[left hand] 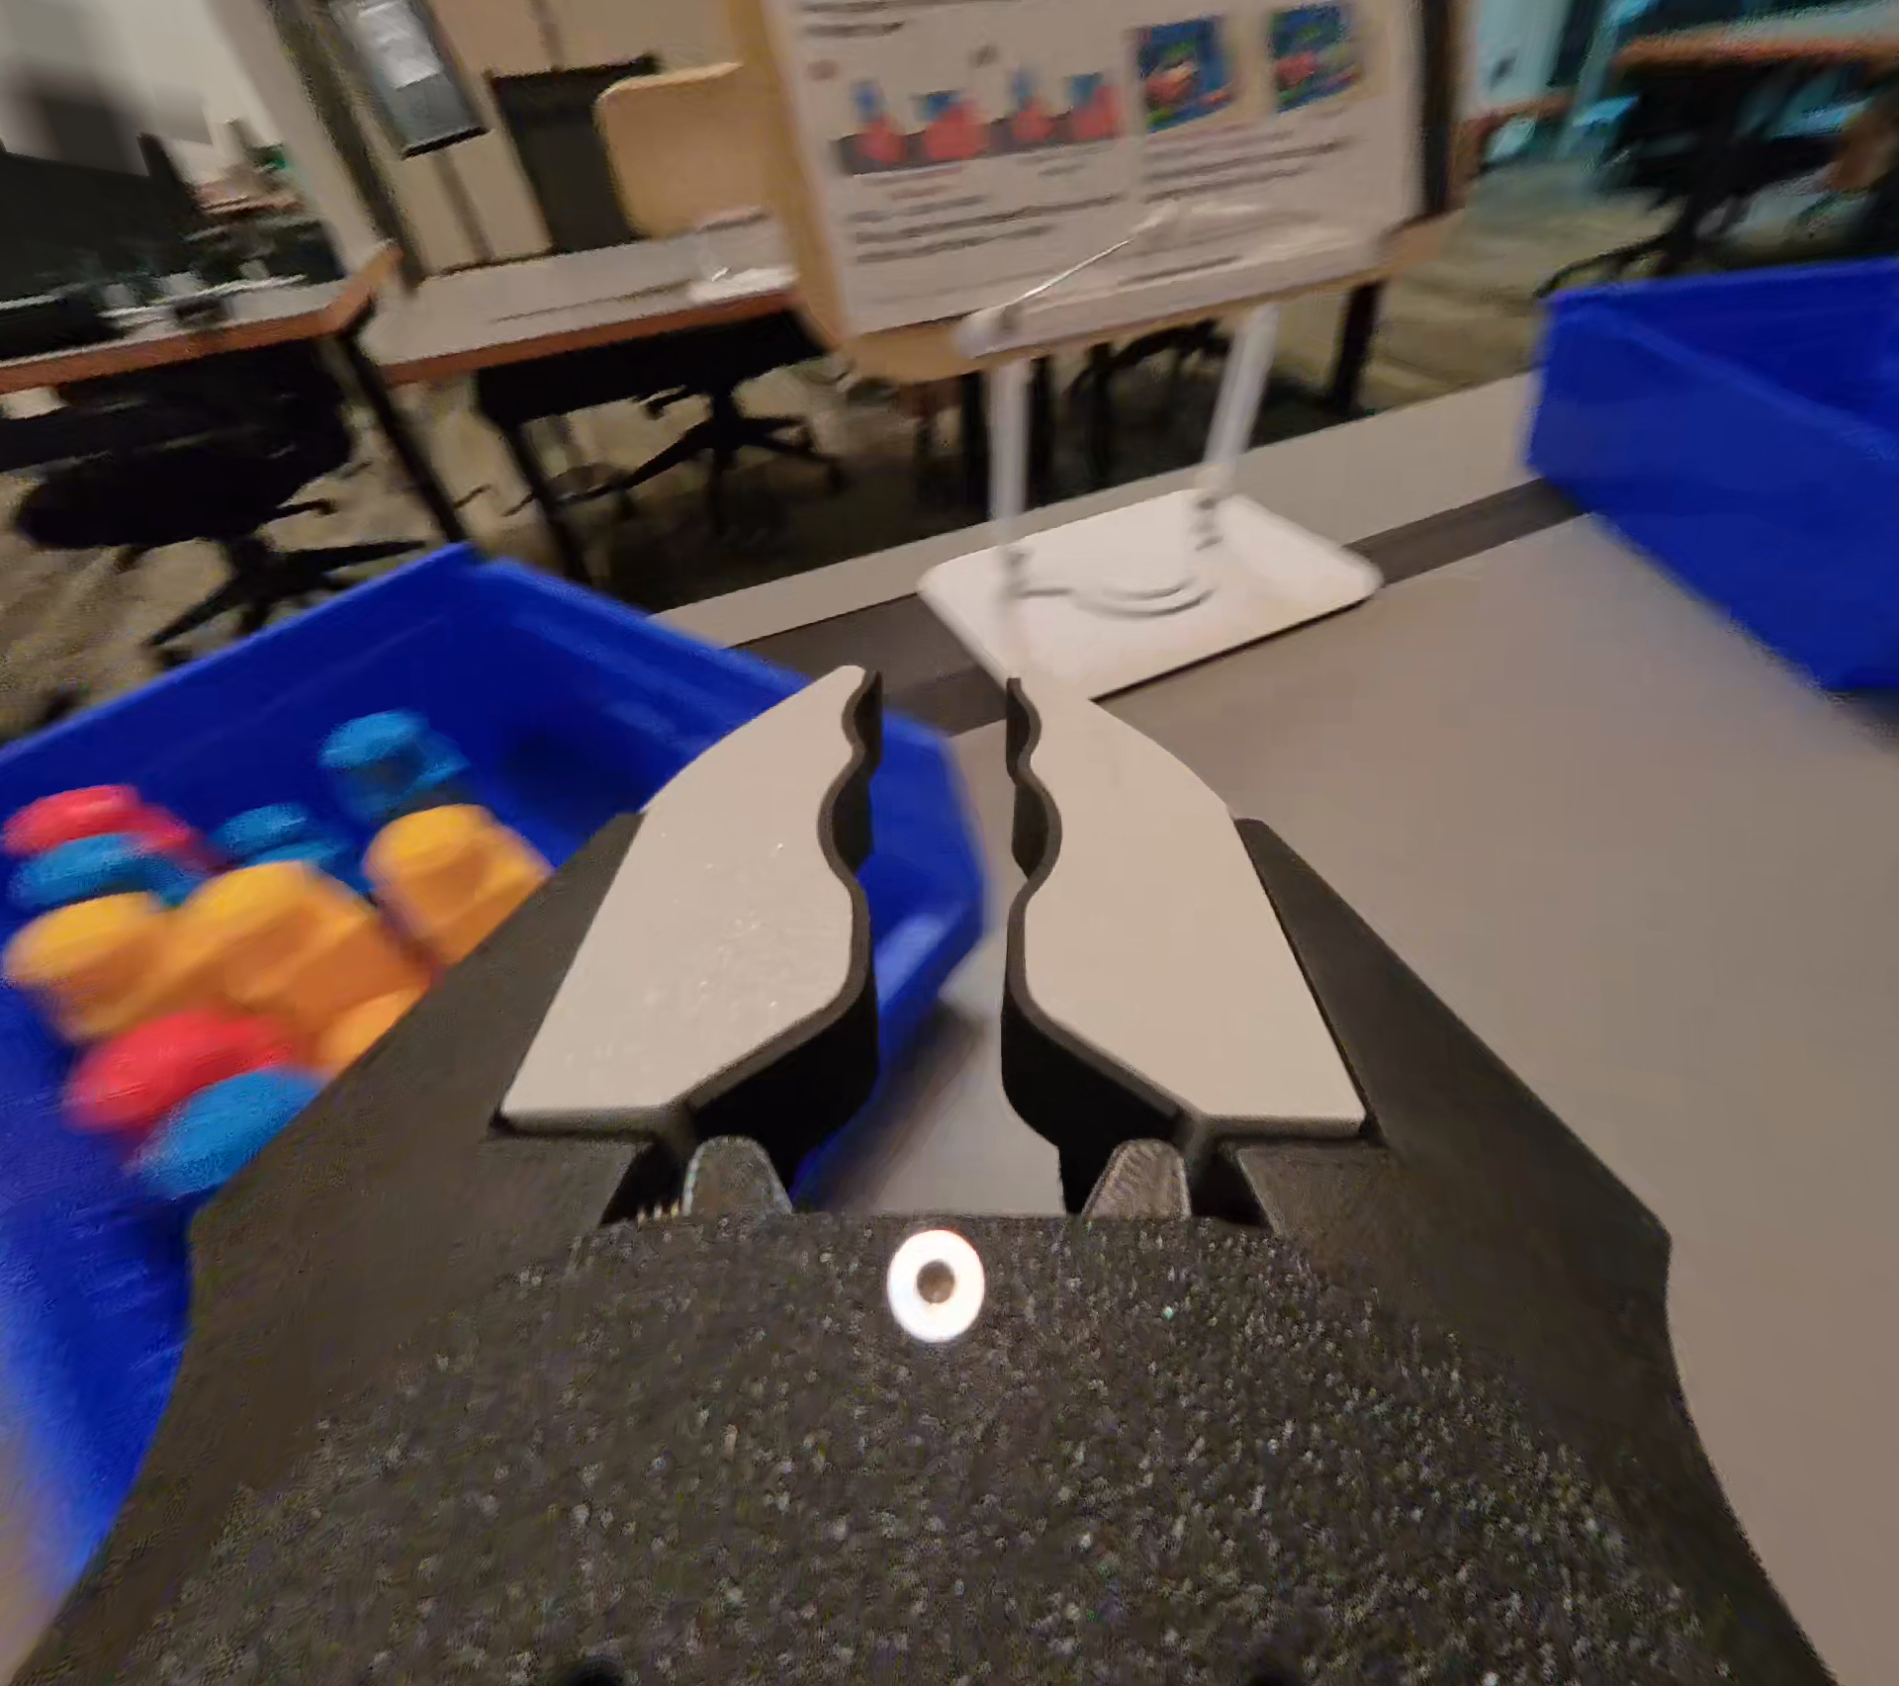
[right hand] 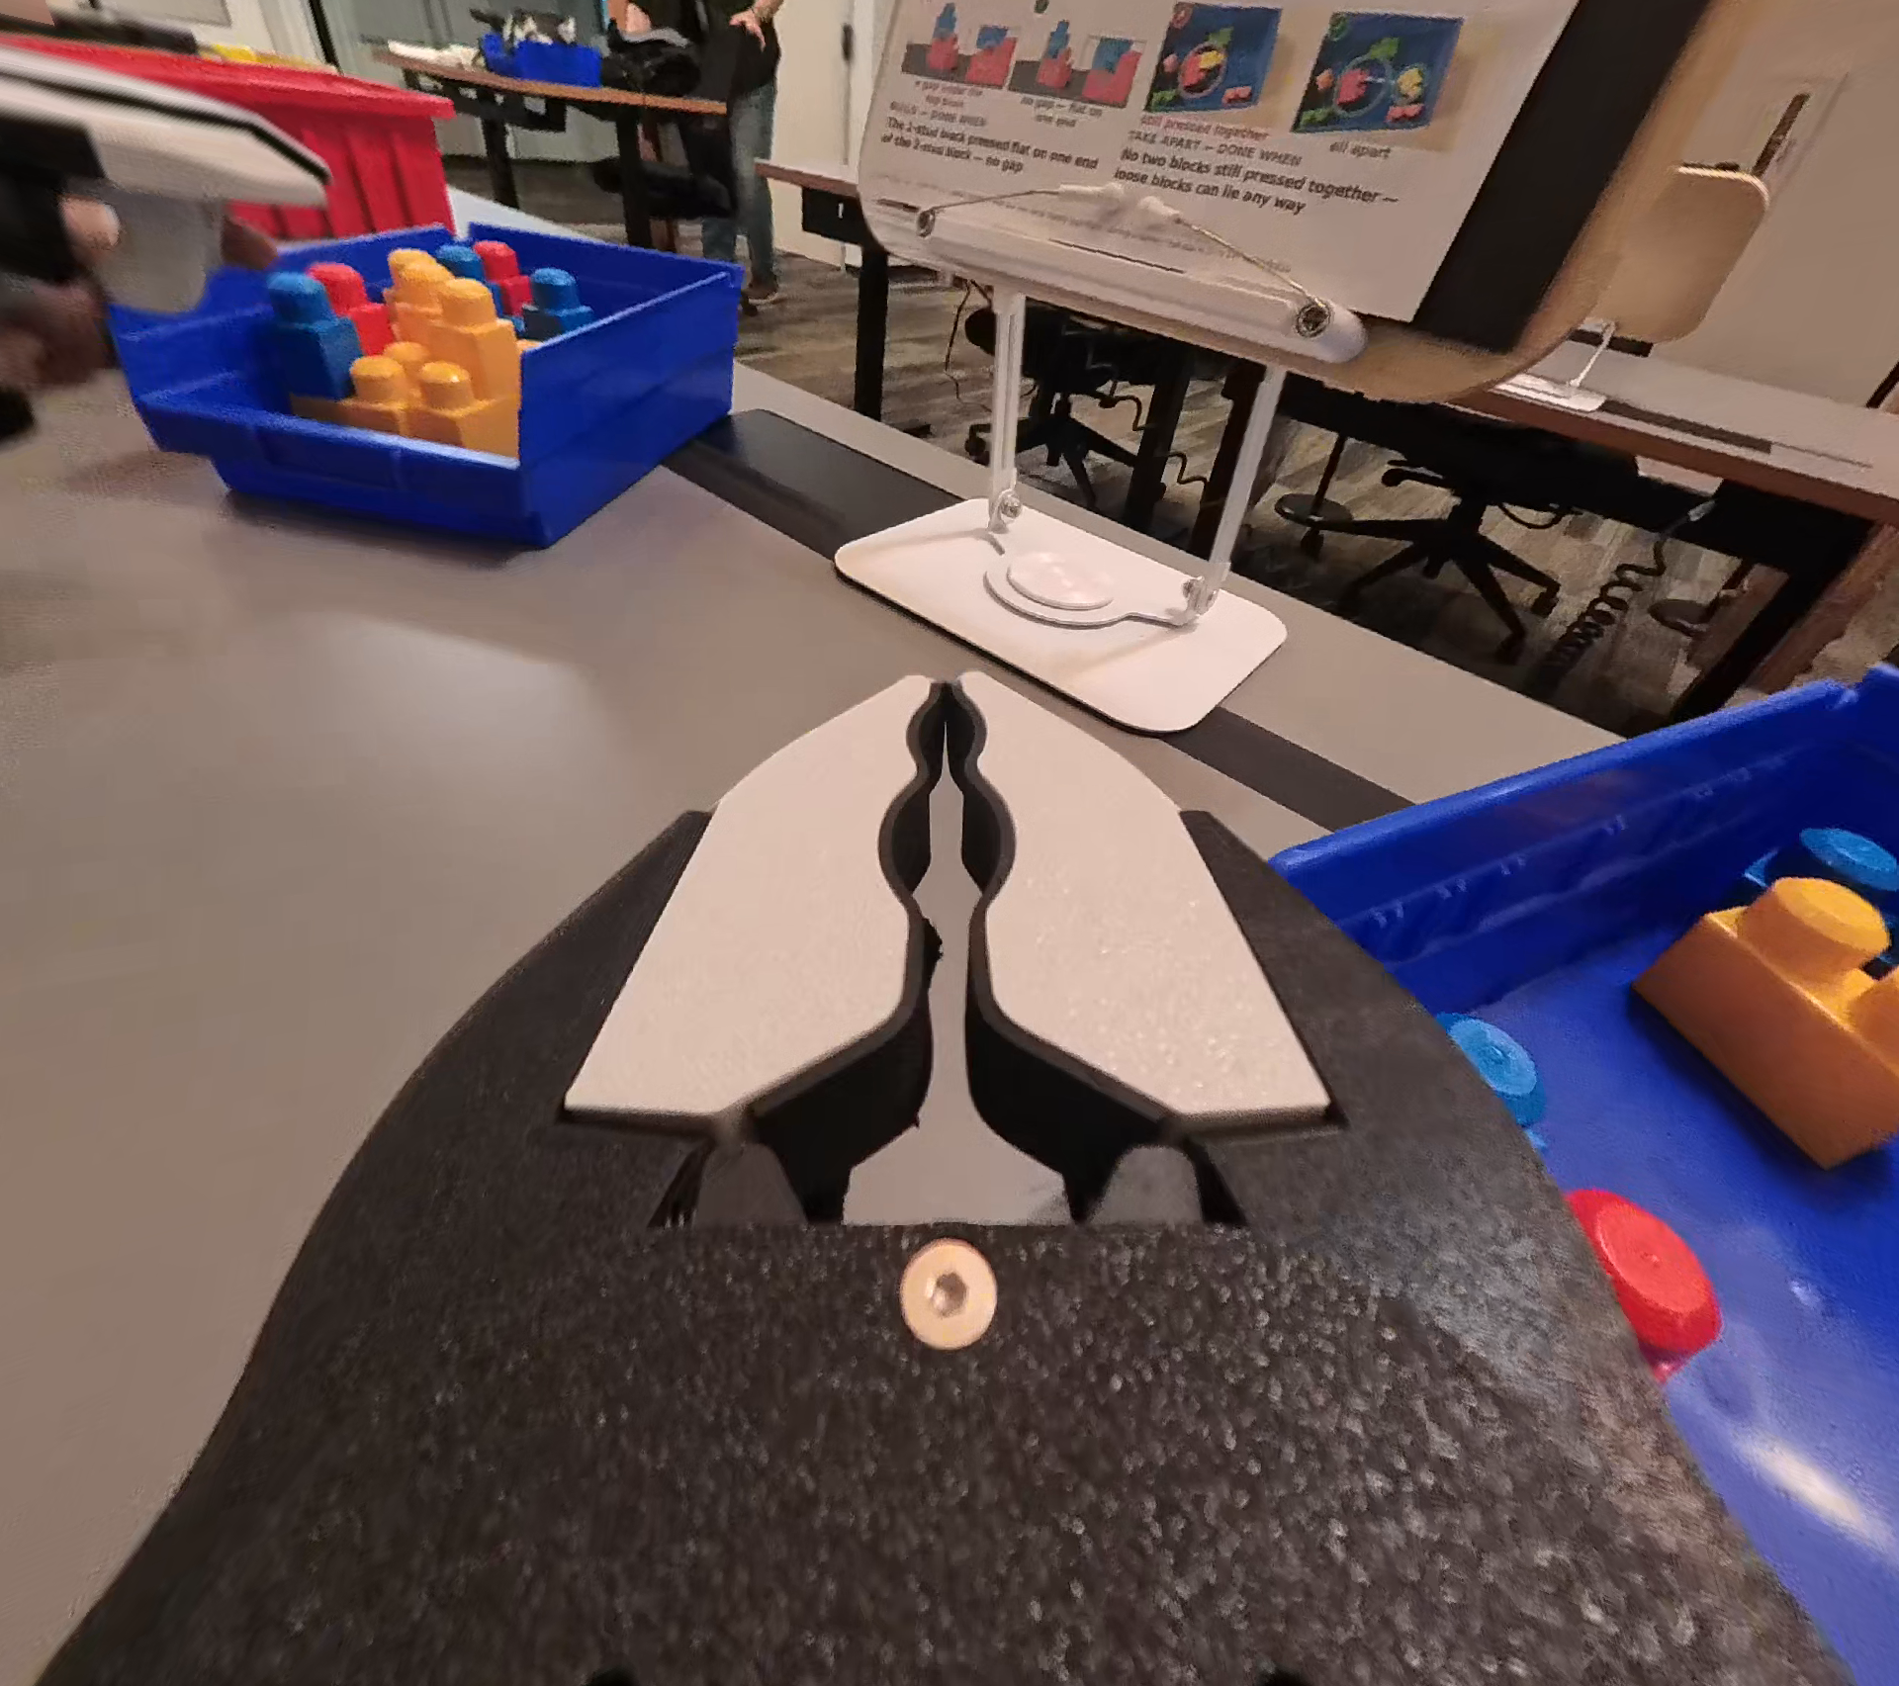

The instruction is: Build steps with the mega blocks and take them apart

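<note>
Left gripper (left hand: 943,717) hovering over the grey table (left hand: 1490,815), fingers spread a little with a clear gap between the tips, nothing held between them. Just to its left, a blue bin (left hand: 575,640) packed with blocks (left hand: 257,928) in orange, red and blue, blurred in this view; left finger overlapping the bin's near corner. Farther right on the same table, the edge of a second blue bin (left hand: 1726,445). Straight ahead, a white stand (left hand: 1151,599) with two thin legs carrying a tilted instruction sheet (left hand: 1079,44). Right gripper (right hand: 947,697) low above the bare table (right hand: 411,763), fingers pressed together at the tips, empty. At its right, a blue bin (right hand: 1541,876) with loose pieces lying apart: an orange block (right hand: 1767,1010), a blue block (right hand: 1495,1072) near the wall, another blue one (right hand: 1850,861) behind the orange, and a red block (right hand: 1644,1277) close to the gripper body. Across the table to the left, the other blue bin (right hand: 637,394) holding stacked blocks (right hand: 432,342), stepped piles of orange, red and blue, sharp in this view. Above that bin, part of the left gripper (right hand: 164,137), white and black, too cropped to read its fingers there. Behind it, a red bin (right hand: 360,126). White stand (right hand: 1069,609) between the two blue bins, at the far edge of the table. In the room beyond, a person (right hand: 719,24) standing by another table, and dark office chairs (right hand: 1439,527).
</note>
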### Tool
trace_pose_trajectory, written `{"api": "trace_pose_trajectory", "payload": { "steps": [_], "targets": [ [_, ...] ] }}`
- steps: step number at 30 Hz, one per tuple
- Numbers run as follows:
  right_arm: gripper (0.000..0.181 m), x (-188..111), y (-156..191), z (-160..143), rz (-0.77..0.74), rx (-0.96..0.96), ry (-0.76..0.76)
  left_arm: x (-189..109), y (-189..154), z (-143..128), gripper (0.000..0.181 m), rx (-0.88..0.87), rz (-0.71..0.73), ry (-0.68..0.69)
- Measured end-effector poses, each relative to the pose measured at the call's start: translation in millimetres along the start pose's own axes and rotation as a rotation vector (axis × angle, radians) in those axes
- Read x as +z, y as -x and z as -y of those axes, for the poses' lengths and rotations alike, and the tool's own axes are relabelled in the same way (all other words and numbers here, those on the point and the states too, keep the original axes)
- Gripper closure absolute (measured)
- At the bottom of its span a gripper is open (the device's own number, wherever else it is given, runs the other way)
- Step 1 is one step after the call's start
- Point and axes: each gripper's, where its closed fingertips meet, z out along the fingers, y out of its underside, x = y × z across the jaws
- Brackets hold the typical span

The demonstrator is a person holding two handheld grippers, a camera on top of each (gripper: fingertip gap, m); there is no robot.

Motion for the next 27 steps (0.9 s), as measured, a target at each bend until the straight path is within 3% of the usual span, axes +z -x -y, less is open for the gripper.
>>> {"api": "trace_pose_trajectory", "payload": {
  "steps": [3,10,15,19,27],
  "targets": [
    [0.181,0,6,1,0.030,-0.011,0.000,-18,70,-8,0.149,0.100,0.118,0.188],
    [0.181,1,18,2,0.098,-0.008,-0.009,-39,142,-65,0.136,0.276,-0.091,0.792],
    [0.181,-2,18,6,0.100,-0.013,-0.027,-35,148,-94,0.139,0.349,-0.207,1.000],
    [0.181,-2,17,5,0.098,-0.004,-0.031,-32,154,-111,0.139,0.399,-0.220,1.120],
    [0.181,-1,18,1,0.114,0.003,-0.019,-35,150,-128,0.144,0.559,-0.283,1.295]
  ]
}}
